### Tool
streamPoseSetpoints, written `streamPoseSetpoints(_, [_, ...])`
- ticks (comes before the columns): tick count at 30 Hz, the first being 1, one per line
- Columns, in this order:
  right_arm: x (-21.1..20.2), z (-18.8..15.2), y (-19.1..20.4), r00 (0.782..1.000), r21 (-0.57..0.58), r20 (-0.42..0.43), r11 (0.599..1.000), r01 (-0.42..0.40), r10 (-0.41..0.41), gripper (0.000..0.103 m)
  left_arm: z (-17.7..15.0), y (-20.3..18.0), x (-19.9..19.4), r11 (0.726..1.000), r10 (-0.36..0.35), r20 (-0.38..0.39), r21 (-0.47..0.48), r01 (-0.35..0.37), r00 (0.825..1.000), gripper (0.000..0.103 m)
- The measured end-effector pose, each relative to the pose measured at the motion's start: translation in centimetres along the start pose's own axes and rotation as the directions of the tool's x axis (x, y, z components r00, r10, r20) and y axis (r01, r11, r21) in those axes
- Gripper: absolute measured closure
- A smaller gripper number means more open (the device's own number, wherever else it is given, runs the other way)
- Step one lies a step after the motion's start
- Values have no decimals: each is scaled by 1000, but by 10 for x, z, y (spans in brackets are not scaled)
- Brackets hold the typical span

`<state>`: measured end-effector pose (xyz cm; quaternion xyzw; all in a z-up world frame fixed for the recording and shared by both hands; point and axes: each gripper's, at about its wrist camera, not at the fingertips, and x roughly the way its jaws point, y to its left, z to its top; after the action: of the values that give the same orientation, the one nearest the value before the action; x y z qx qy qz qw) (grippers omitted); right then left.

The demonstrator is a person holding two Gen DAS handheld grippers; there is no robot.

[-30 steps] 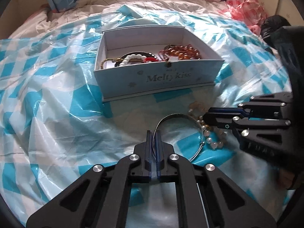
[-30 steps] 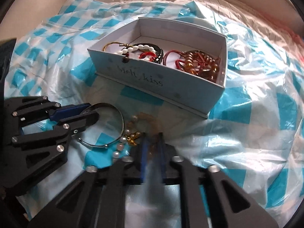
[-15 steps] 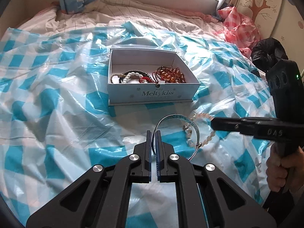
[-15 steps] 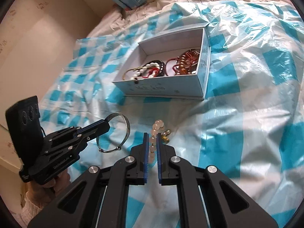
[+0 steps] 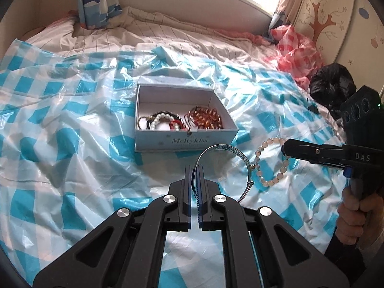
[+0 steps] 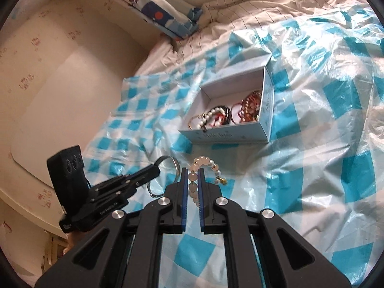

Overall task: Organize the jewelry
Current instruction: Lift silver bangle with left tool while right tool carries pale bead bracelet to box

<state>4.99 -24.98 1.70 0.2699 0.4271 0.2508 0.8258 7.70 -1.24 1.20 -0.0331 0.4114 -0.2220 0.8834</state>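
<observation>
My left claw grips the silver bangle and my right claw grips the pale bead bracelet, both raised before the jewelry box

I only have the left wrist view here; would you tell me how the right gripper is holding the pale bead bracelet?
Observer: The right gripper pinches the pale bead bracelet between both fingers, beads running down the gap.
Operator: Thanks. Does anything hang from it?
Observer: Yes, a small gold charm dangles on its right side.
Operator: And my own gripper from outside?
Observer: The left gripper holds the silver bangle off the blue checked sheet.
</observation>
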Motion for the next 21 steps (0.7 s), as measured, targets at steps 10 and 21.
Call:
streamPoseSetpoints(10, [-3,19,5,998,3,61,999,-34,34,95,14,4,-5,999,-1,60,-42,3,998,100])
streamPoseSetpoints(21, [1,37,8,992,15,111,998,-60,58,95,32,5,0,998,14,96,-63,-8,995,100])
